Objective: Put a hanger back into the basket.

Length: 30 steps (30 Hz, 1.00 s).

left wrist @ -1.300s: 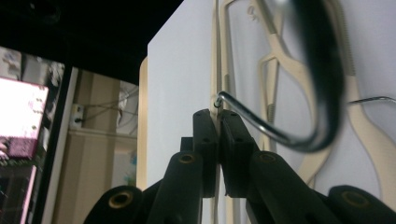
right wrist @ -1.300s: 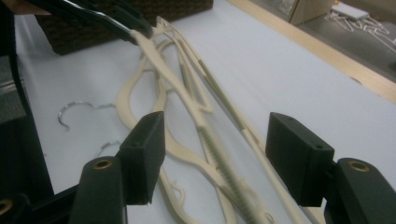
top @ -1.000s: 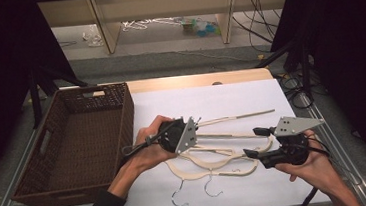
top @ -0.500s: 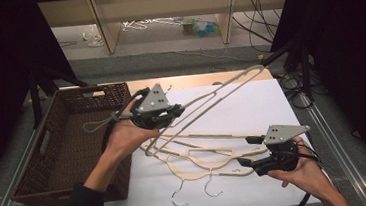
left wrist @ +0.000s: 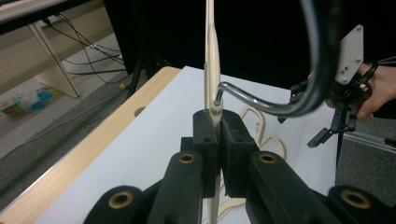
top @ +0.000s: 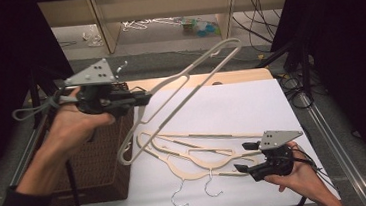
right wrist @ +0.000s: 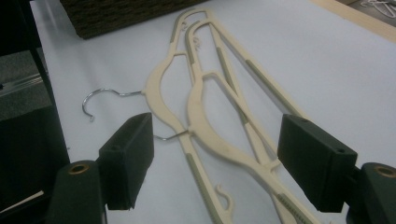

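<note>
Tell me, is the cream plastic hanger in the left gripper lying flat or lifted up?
Lifted up. The left gripper is shut on the cream plastic hanger, which slants in the air.

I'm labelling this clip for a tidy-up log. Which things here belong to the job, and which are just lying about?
Part of the job:
- raised hanger, clamped in the left gripper
- two hangers on the table
- wicker basket
- right gripper, open

Lying about:
- floor clutter
- cables
</note>
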### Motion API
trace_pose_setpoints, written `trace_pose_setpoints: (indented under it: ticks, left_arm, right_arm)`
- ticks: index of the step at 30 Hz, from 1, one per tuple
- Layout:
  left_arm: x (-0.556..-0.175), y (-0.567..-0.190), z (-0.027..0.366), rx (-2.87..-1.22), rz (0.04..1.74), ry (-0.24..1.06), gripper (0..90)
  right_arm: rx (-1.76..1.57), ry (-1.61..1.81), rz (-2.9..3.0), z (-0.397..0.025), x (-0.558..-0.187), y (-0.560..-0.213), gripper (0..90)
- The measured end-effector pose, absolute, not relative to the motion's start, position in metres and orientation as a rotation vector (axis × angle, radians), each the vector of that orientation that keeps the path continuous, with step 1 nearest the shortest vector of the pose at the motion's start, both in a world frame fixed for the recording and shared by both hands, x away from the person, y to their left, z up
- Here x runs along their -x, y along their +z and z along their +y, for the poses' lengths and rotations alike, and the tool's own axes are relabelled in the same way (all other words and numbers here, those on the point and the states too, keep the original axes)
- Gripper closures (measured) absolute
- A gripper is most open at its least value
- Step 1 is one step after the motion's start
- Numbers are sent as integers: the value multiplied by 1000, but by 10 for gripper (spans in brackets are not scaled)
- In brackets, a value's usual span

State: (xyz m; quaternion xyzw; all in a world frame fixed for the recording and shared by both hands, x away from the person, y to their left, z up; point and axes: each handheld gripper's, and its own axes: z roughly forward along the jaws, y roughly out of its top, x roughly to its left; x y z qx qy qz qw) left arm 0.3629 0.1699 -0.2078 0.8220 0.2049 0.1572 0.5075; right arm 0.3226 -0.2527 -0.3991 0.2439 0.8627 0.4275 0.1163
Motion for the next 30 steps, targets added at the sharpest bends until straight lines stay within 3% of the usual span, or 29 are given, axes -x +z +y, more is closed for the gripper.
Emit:
trace_pose_setpoints:
  ticks: [10,30]
  left_arm:
    - [-360,-194,237,-1973,619,524,857]
    - [-378,-259,334,-2086,867,615,857]
  right_arm:
    - [-715,1250,2519,-256,-321,-405,270]
    - [-745,1233,2536,-260,-319,-416,263]
